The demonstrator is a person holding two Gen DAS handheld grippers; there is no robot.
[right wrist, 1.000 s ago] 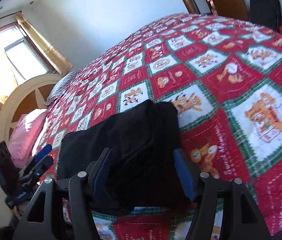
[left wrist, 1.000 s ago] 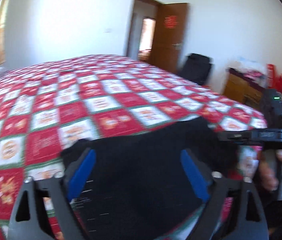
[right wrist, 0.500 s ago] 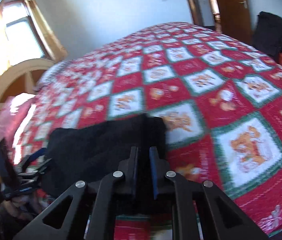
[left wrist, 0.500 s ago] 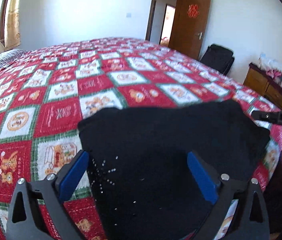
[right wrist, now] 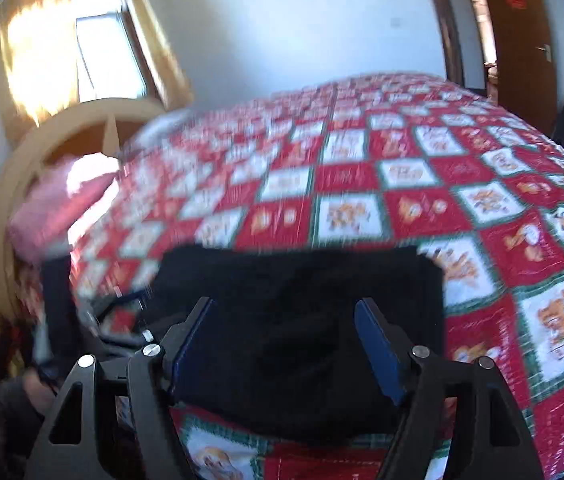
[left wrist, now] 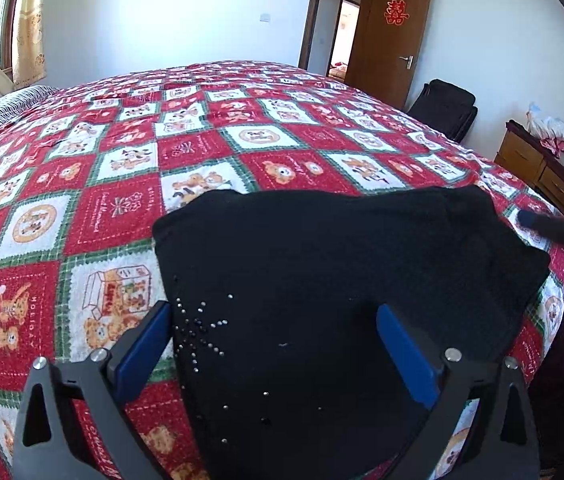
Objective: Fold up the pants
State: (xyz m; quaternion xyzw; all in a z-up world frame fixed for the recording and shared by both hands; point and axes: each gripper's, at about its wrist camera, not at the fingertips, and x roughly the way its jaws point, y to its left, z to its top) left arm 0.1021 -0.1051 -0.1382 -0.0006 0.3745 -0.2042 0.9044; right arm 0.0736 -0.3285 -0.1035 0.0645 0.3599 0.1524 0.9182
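Black pants (left wrist: pixel 321 280) lie folded in a flat stack near the bed's front edge, with small shiny studs on the left part. My left gripper (left wrist: pixel 276 344) hovers over them, open wide, its blue pads clear of the cloth. In the blurred right wrist view the pants (right wrist: pixel 301 320) sit under my right gripper (right wrist: pixel 282 340). Its jaws are opening, and the fabric shows below the gap with no pad pressing on it. The right gripper's finger (left wrist: pixel 553 228) pokes in at the pants' right corner.
A red, white and green patchwork quilt (left wrist: pixel 122 208) covers the bed. A pink pillow (right wrist: pixel 62 200) and a headboard (right wrist: pixel 14 168) are at the left. A wooden dresser (left wrist: pixel 537 168), a black bag (left wrist: pixel 445 108) and an open door (left wrist: pixel 385 40) stand to the right. A hand (right wrist: pixel 38 392) holds the left gripper.
The right gripper's jaws closed tight over the pants half a second ago and now stand apart again, and its view has swung. The left gripper dipped toward the pants, then held still.
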